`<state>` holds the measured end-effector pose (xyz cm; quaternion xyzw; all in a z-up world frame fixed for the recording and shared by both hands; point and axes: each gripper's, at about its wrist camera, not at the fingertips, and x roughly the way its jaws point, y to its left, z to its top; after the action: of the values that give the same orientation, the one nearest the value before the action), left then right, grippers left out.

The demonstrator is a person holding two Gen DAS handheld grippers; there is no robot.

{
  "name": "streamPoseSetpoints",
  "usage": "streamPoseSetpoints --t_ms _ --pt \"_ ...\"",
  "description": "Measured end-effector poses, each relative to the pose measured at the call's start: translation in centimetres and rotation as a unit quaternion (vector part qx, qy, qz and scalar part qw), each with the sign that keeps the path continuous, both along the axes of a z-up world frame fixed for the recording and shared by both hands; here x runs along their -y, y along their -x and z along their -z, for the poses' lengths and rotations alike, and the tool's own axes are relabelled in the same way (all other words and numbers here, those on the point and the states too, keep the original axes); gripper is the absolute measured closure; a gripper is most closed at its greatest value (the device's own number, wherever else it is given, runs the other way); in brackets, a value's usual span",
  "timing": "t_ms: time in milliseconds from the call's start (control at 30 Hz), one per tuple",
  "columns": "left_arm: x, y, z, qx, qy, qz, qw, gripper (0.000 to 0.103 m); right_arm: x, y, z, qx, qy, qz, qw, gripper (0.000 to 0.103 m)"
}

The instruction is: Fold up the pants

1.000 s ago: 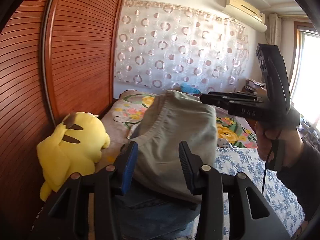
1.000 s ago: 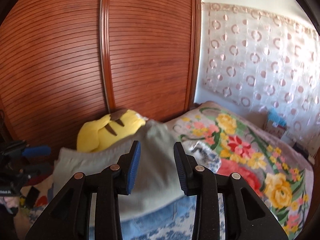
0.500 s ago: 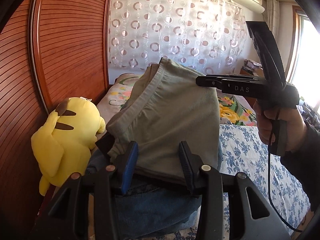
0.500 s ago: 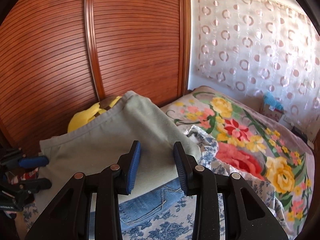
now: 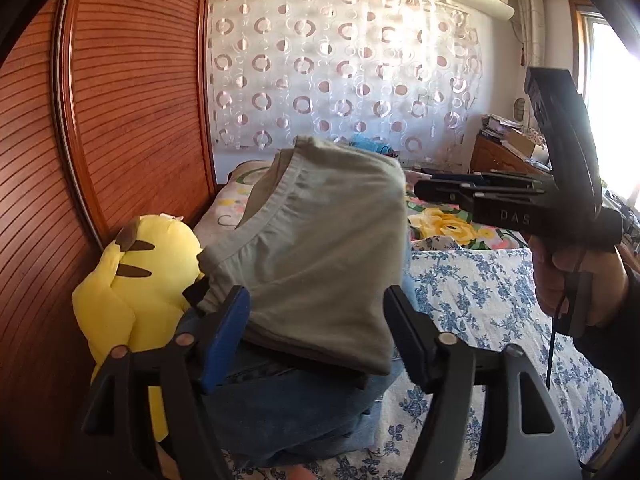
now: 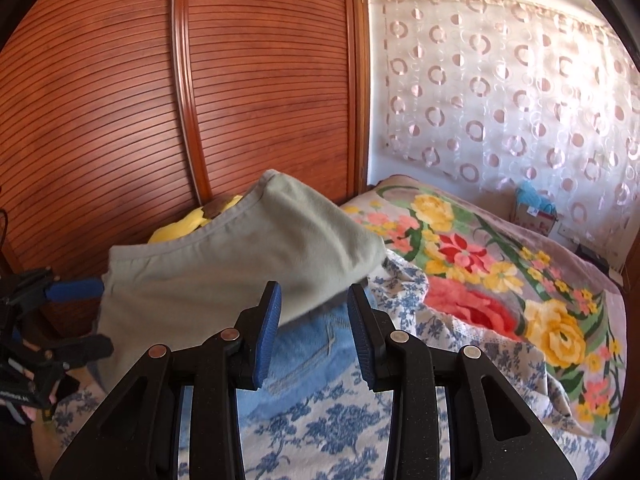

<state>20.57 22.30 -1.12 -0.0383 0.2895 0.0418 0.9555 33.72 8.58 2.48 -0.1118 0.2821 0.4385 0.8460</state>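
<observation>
Blue-floral bedspread [image 6: 340, 424]; folded grey-green pants [image 5: 320, 256] atop jeans [image 6: 308, 344]. Left gripper [image 5: 316, 332] opening, unclamped; right gripper [image 6: 314, 328] half-open, empty.

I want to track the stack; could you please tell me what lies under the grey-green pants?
Blue jeans lie under the grey-green pants; their covered part stays hidden.

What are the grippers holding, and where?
The left gripper is opening around the folded grey-green pants near the waistband, pads off them. Whether the right gripper pinches their corner cannot be told.
</observation>
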Motion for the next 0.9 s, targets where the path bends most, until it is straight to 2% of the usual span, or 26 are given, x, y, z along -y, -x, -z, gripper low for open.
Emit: streamPoseSetpoints --t_ms 167,400,633,900 --pt "1.0 1.2 -1.8 0.031 -0.005 0.004 0.9995 0.022 1.9 1.0 -0.4 -0.001 -0.010 0.010 1.000 0.069" --pt "2.9 2.3 -3.8 0.055 -0.020 0.016 0.9982 0.021 5.3 2.5 -1.7 0.005 -0.024 0.031 0.999 0.068" --pt "5.9 3.3 -5.5 0.074 -0.017 0.050 0.9959 0.020 9.7 5.4 -3.3 0.021 -0.046 0.068 0.996 0.056" --pt "9.5 4.6 -6.5 0.091 -0.022 0.068 0.9933 0.020 16.4 10.0 -4.9 0.055 -0.067 0.153 0.984 0.040"
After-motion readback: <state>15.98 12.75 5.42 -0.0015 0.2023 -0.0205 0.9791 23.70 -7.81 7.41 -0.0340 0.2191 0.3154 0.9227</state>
